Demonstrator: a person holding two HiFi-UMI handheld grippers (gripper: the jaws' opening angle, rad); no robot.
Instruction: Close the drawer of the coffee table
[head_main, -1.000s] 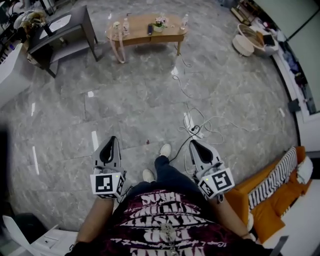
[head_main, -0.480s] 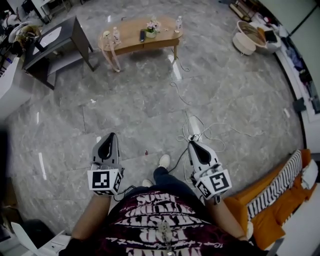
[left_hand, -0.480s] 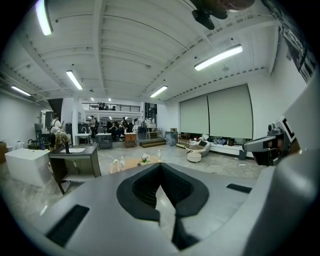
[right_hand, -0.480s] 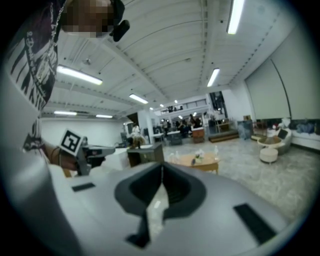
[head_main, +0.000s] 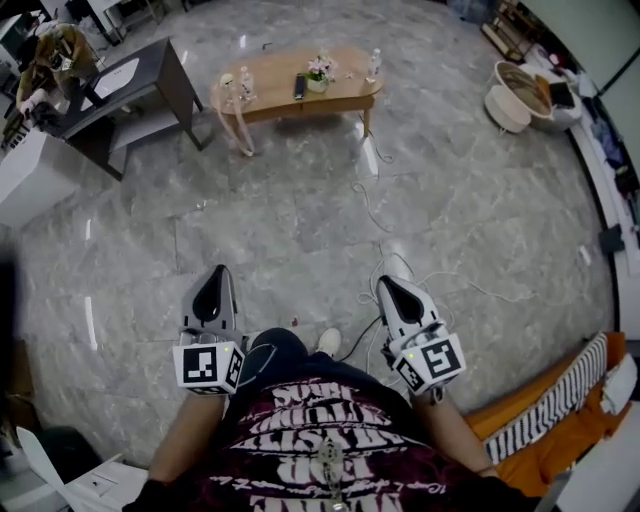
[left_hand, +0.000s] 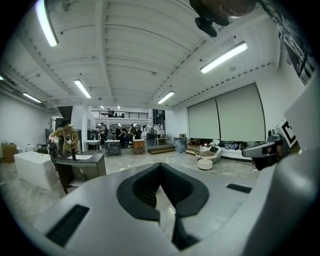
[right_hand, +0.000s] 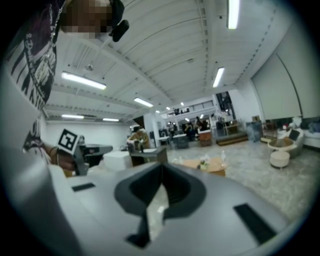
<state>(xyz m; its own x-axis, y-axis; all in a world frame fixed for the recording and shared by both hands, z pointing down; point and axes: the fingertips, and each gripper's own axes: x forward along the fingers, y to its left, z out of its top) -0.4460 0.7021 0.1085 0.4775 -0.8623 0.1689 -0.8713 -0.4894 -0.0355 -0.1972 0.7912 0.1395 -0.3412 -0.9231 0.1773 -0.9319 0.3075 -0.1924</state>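
Left gripper and right gripper both closed with nothing in them; wooden coffee table well apart at 12 o'clock, drawer too small to make out; probably rigid and light-sliding, so push flat on its front.

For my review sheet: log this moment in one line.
left gripper: shut, empty | right gripper: shut, empty | oval light-wood coffee table: far ahead, unreached | drawer: not discernible
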